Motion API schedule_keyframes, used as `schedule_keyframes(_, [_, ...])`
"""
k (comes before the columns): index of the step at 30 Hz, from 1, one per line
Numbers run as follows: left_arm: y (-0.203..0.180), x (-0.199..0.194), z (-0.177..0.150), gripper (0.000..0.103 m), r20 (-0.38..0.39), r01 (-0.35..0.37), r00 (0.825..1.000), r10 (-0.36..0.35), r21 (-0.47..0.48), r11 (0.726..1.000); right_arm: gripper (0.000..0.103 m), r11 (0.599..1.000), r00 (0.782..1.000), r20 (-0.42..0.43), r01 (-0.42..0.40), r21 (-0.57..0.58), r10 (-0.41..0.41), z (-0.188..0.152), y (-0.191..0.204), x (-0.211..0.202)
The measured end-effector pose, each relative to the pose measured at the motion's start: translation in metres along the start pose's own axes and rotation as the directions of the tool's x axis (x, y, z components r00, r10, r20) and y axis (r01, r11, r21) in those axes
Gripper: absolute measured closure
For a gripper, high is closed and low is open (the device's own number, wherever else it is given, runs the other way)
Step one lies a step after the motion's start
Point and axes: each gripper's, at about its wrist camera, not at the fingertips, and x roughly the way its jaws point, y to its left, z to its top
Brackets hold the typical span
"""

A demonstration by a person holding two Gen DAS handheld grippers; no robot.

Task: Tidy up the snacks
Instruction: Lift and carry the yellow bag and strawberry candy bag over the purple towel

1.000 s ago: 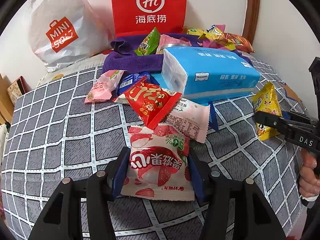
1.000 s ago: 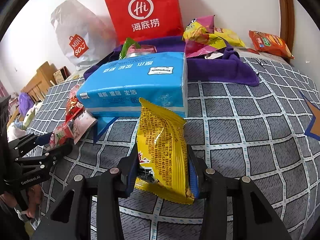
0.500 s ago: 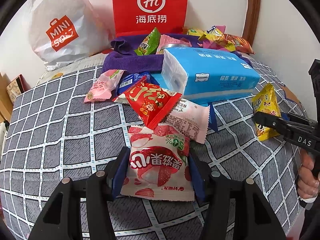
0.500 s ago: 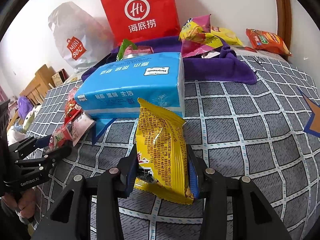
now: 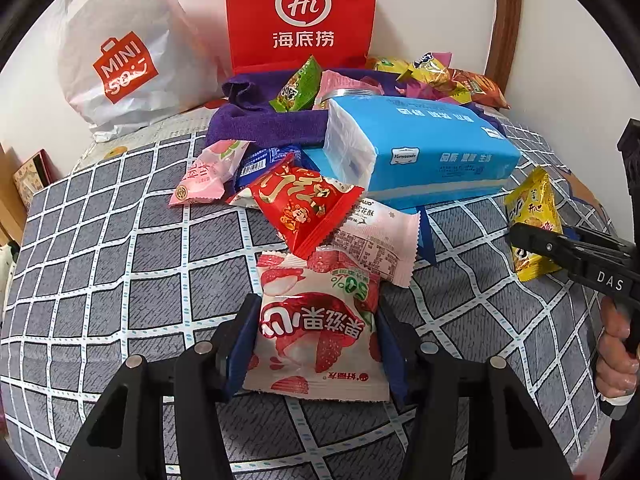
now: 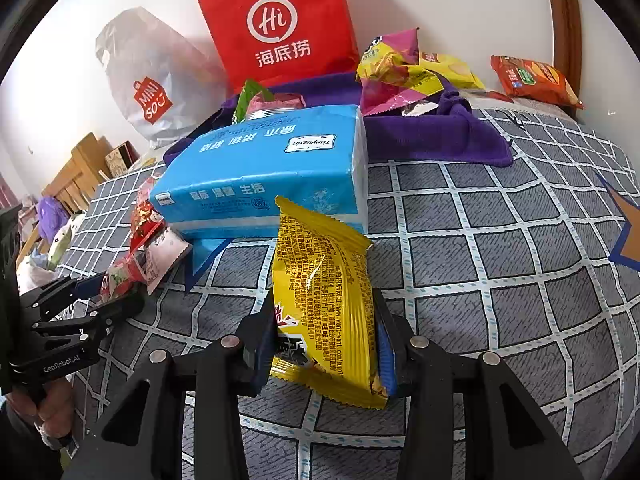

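My left gripper [image 5: 316, 344] has its jaws closing on a white-and-red strawberry snack packet [image 5: 316, 320], both blue pads against its sides, low over the checked bedcover [image 5: 100, 260]. In the right wrist view the right gripper [image 6: 324, 344] is shut on a yellow snack packet [image 6: 320, 280], which stands tilted up between the pads. Each gripper shows in the other's view: the right gripper [image 5: 536, 248] with the yellow packet [image 5: 532, 200], and the left gripper [image 6: 116, 292] at the left edge, held by a hand.
A blue tissue pack [image 5: 424, 152] lies mid-bed with a red packet [image 5: 300, 204] and pink packets [image 5: 376, 240] in front. Behind are a purple cloth [image 5: 264, 124], a red paper bag [image 5: 300, 12], a white plastic bag [image 5: 128, 52] and more snacks [image 6: 404, 68].
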Motion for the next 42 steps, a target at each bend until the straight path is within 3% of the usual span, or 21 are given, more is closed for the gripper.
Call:
schedule_keyframes(3, [-0.003,0.000,0.001,0.053,-0.005,-0.001,1.000,0.001,0.020,1.000,0.062,1.000,1.000,0.001,0.005,0.000,-0.005,0.000,0.000,-0.002])
schedule_keyframes(9, [0.006,-0.012,0.004,0.054,-0.045,0.131,0.990,-0.134,-0.066,0.989,0.063,0.998,1.000,-0.003,-0.004,0.057,0.004,0.000,-0.002,-0.018])
schedule_keyframes(13, [0.001,-0.028,0.005,0.054,-0.025,0.115,0.993,-0.116,-0.039,0.993,0.063,0.999,0.999,0.019,0.025,0.048,-0.026,0.000,0.005,-0.035])
schedule_keyframes(28, [-0.015,-0.096,0.010,0.054,0.018,0.171,0.985,-0.171,-0.034,0.985,0.063,0.992,0.993,0.098,0.054,0.116,-0.066,-0.003,0.021,-0.109])
schedule_keyframes(35, [-0.024,-0.124,0.020,0.054,0.033,0.256,0.966,-0.255,-0.063,0.965,0.063,0.985,0.988,0.109,0.094,0.145,-0.110,-0.001,0.025,-0.144])
schedule_keyframes(42, [-0.032,-0.151,0.032,0.054,0.071,0.267,0.962,-0.264,-0.038,0.963,0.063,0.984,0.980,0.158,0.093,0.153,-0.117,0.006,0.033,-0.175])
